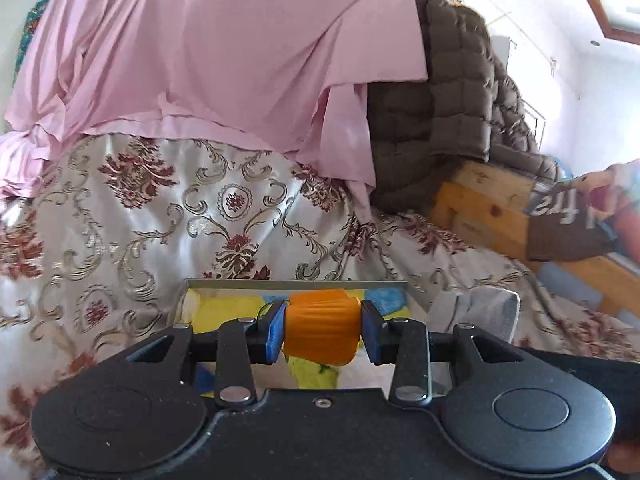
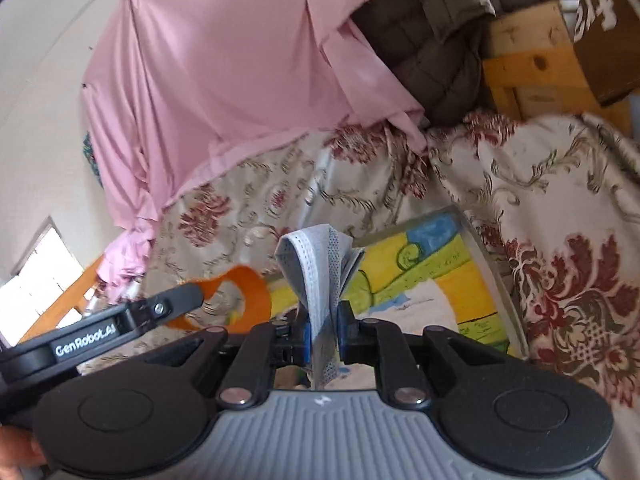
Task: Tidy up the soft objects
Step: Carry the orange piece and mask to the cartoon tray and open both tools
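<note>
Orange fabric band point(image 1: 323, 330) sits pinched between the blue pads of the left tool point(image 1: 322, 332). Right tool point(image 2: 323, 334) grips a folded grey mesh cloth point(image 2: 320, 276). Both hover above a colourful tray point(image 2: 440, 256) on the floral bedspread point(image 1: 160, 208).

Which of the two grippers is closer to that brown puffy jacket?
Right, it seems. The right gripper sits nearer the jacket; the left gripper is further to the left.
</note>
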The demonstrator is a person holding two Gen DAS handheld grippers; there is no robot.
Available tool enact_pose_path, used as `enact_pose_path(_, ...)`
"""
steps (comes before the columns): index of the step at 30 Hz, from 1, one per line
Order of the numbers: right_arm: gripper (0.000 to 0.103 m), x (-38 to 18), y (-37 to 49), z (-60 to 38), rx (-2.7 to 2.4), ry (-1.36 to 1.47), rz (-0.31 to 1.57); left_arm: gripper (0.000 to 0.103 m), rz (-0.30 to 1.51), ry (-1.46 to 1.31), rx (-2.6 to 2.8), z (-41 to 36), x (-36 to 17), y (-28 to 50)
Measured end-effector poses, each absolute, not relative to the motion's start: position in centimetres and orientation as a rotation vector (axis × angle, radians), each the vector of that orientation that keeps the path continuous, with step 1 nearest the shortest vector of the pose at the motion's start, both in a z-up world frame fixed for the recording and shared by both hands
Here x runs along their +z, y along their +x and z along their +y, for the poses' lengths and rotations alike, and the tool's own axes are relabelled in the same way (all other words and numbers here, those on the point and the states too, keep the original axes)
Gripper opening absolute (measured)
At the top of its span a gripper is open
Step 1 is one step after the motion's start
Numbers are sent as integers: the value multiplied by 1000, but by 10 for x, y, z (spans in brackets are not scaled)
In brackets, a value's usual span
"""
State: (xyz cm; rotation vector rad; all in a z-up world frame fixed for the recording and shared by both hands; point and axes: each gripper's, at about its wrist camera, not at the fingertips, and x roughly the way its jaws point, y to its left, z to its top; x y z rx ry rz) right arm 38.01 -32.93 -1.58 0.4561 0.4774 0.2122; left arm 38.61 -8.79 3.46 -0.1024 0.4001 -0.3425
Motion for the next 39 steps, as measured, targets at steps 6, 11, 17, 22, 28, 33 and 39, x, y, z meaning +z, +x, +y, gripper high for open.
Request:
enact_pose_path(6,15,-34,415,-334,206,505,559,41,446,-100,-388,-99,0,434)
enact_pose_path(11,22,-46,427,-338,154,477,655,41,523,-85,-401,-101,-23,453)
enact_pose_path(17,32,-49,420,-342,100,461,671,41,585,-62,-409,-103,-38,457)
enact_pose_path(22,44,-42,417,-341,61,423,664,42,640,-18,-402,-111,-40,458)
enact_pose_path(28,62,-28,407,-345,-7,337,641,57,626,-32,-380,-109,-37,447)
enact_pose_path(33,79,-4,383,-354,-13,348,573,64,598,-57,-339,-104,-24,432)
enact_pose_path(39,93,37,337,-349,-9,287,440,75,512,-90,-283,-98,10,398)
